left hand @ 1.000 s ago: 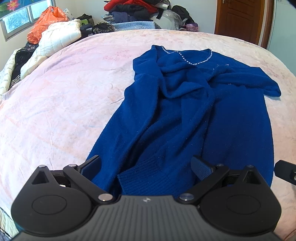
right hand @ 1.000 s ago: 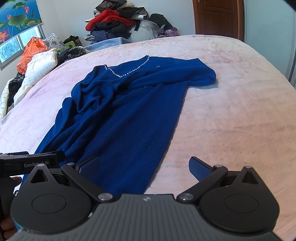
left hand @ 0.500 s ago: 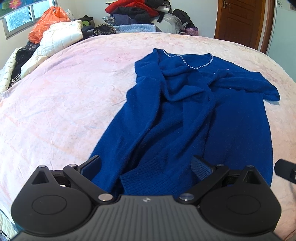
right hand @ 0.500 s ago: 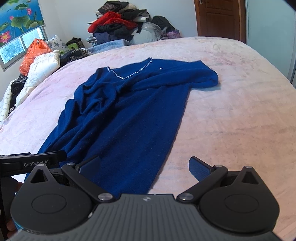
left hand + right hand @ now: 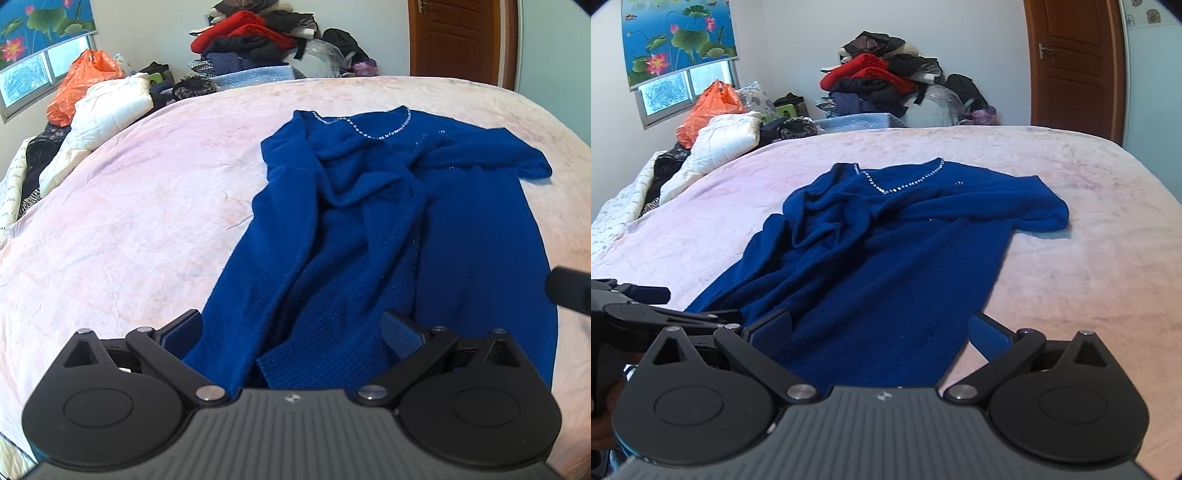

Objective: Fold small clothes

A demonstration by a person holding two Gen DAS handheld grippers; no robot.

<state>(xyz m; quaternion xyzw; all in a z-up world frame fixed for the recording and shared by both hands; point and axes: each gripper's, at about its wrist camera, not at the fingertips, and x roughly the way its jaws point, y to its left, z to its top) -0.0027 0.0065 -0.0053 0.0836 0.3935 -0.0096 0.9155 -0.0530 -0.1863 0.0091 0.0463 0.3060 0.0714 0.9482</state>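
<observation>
A blue sweater is spread on the bed — both grippers (left, right) are held at its hem, jaws apart.

No full word or number can be read in either view. The only mark on the left gripper is a small pale emblem, a shape rather than letters. It sits on the ribbed grey body just behind the fingers, midway between the two round pivots. The right gripper carries the same emblem in the same spot. Far off to the left of the left gripper, at the picture's edge, a white cloth bears lines of dark cursive script, too small and bent to make out.
</observation>
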